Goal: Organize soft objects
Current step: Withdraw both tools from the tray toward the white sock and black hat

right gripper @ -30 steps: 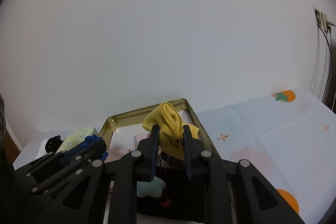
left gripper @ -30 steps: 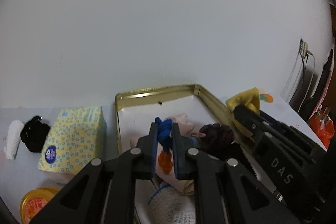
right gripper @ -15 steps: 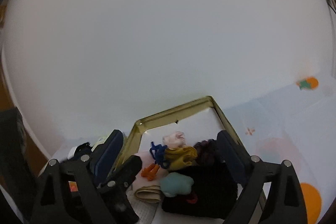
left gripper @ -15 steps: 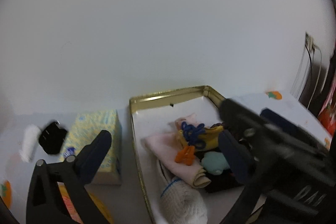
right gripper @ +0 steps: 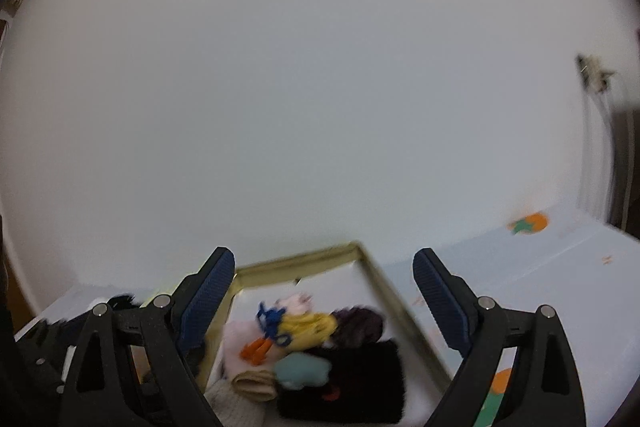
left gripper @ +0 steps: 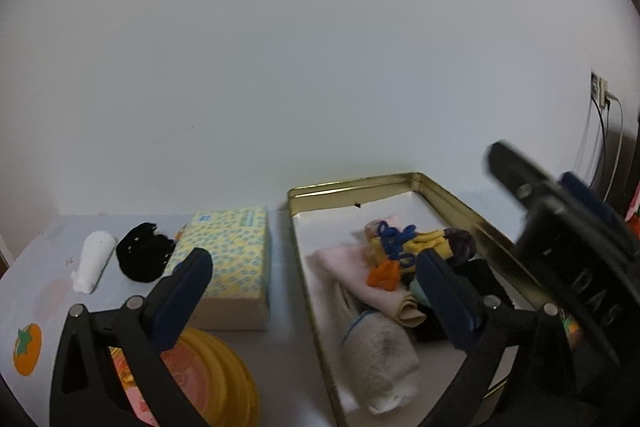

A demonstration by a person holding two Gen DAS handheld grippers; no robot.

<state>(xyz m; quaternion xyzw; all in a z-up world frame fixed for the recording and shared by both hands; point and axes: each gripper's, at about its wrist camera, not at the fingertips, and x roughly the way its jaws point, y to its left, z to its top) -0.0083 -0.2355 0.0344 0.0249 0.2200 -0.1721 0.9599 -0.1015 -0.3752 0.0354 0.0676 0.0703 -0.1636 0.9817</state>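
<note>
The soft things sit heaped in the gold tin, bunched toward its right and near side: a blue cord tangled over a yellow cloth, an orange piece on the pink folded cloth, a dark purple bundle to the right, a teal plush in front, a black fuzzy piece nearest me, and a white knitted sock along the near left wall. The far half of the tin looks bare.

My left gripper has its fingers wide apart, holding nothing, hovering over the tin's left wall. My right gripper is spread wide too and empty, above the heap.

Two soft items lie outside, far left on the table: a black fabric lump and a white roll, just left of the patterned tissue box. I judge those are next.

The risks as I see them: the heap is loose and piled high on one side, so adding more there could tip the yellow cloth or teal plush over the rim. The cord's loops could snag a fingertip and drag things out. Reaching left, my gripper could knock the tissue box or the yellow round lid close beneath it. The right view is blurred, so I can't judge clearance there.
</note>
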